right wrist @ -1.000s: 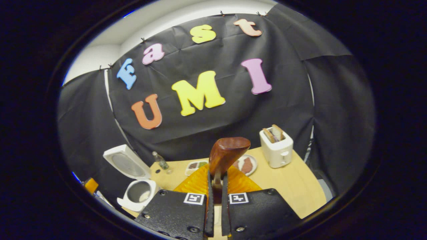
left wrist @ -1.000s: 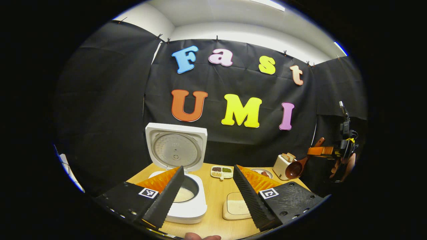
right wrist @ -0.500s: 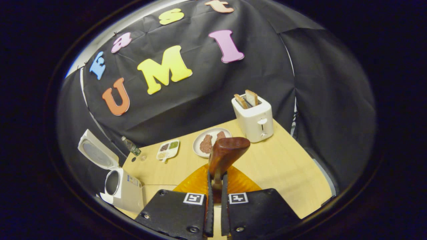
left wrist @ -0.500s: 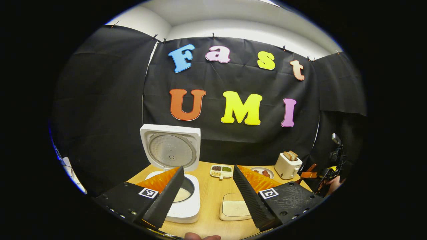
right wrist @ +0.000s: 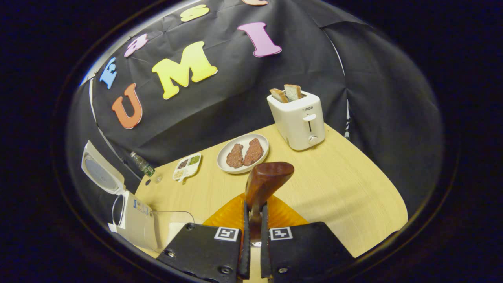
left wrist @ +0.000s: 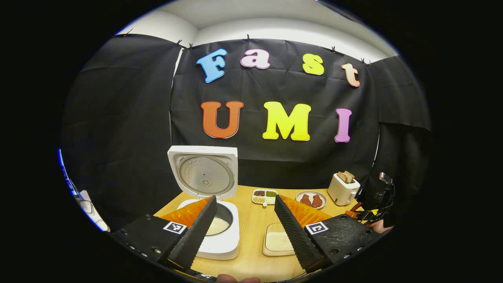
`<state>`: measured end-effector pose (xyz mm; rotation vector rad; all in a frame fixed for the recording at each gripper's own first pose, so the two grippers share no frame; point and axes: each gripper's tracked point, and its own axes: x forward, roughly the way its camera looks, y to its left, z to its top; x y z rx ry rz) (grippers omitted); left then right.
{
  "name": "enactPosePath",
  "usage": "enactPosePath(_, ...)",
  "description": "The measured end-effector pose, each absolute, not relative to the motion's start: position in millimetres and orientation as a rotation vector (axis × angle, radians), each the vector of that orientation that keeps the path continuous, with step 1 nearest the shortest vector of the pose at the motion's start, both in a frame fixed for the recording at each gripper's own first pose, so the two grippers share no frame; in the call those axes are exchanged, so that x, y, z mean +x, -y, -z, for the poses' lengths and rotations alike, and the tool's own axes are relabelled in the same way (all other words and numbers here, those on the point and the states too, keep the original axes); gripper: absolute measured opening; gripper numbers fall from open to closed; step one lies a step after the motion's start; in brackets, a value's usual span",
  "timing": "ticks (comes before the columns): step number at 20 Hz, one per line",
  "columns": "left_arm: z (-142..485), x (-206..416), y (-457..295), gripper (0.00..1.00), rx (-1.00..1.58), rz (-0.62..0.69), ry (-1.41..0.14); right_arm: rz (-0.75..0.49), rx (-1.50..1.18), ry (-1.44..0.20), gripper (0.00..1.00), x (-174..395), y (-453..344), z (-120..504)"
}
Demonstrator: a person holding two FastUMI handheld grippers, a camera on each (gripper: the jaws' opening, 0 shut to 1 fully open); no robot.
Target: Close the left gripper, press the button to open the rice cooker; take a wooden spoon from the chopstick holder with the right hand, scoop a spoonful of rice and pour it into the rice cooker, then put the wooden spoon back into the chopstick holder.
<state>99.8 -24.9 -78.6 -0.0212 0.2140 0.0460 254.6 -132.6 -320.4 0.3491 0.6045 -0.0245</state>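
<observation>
**Q:** Where is the wooden spoon, and how do I hold it?

**A:** My right hand-held gripper has its fingers pressed together on the neck of the wooden spoon. The spoon's long axis runs straight forward along the fingers, bowl end out in front, above bare counter.

**Q:** Is there rice in the spoon?

**A:** I cannot tell; I see the bowl edge-on, with its hollow hidden from me.

**Q:** Which way does the rest lie?

**A:** In the right gripper view the rice cooker, lid standing open, sits low and far to the left, with a clear rice tray just beside it. The chopstick holder I cannot make out.

**Q:** And the other hand?

**A:** My left hand-held gripper is spread wide and holds nothing. It hovers nearest the cooker, whose pot has rice in it, and the tray.

**Q:** So the next move?

**A:** I judge the spoon must either swing left across the counter or go back to the holder, wherever that stands.
</observation>
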Motion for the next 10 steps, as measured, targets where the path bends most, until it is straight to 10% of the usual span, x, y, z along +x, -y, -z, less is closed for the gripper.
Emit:
enactPosePath(6,66.6,108.2,22.4,0.94,-0.021,-0.028,-0.183,0.016,0.344,-0.588,0.24,253.7,136.1,315.0)
enactPosePath(10,38.1,127.8,5.4,0.95,-0.011,-0.018,-0.111,0.054,0.276,-0.519,0.69,247.2,154.2,272.7)
